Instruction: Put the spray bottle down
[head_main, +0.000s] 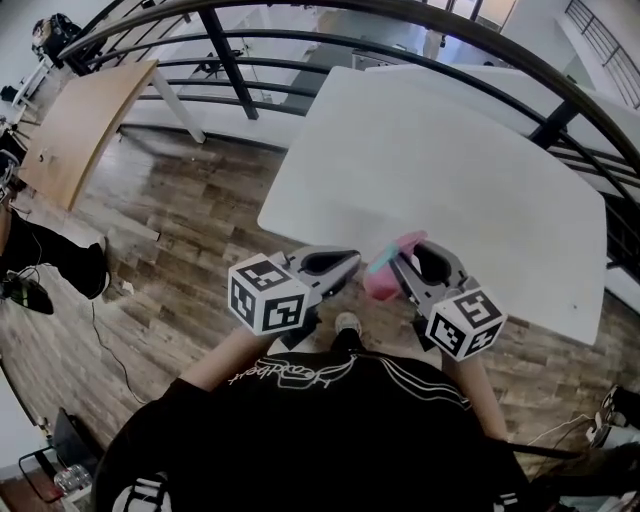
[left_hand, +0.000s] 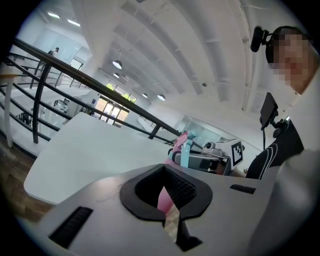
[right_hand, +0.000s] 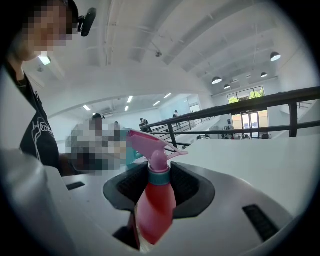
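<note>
The pink spray bottle (head_main: 383, 275) has a teal collar and a pink trigger head. My right gripper (head_main: 402, 260) is shut on it, holding it in the air over the near edge of the white table (head_main: 430, 160). In the right gripper view the bottle (right_hand: 154, 205) stands upright between the jaws, and the right gripper (right_hand: 160, 169) closes around its neck and shoulder. My left gripper (head_main: 350, 262) hangs just left of the bottle, jaws together and nothing clamped. From the left gripper (left_hand: 166, 169) I see the bottle (left_hand: 181, 146) and the right gripper (left_hand: 207, 161) close ahead.
The white table reaches away to the black railing (head_main: 240, 60). A wooden tabletop (head_main: 85, 120) leans at the far left over plank flooring (head_main: 190, 230). Cables and a dark bag (head_main: 60, 265) lie at the left. My shoe (head_main: 348, 322) shows below the grippers.
</note>
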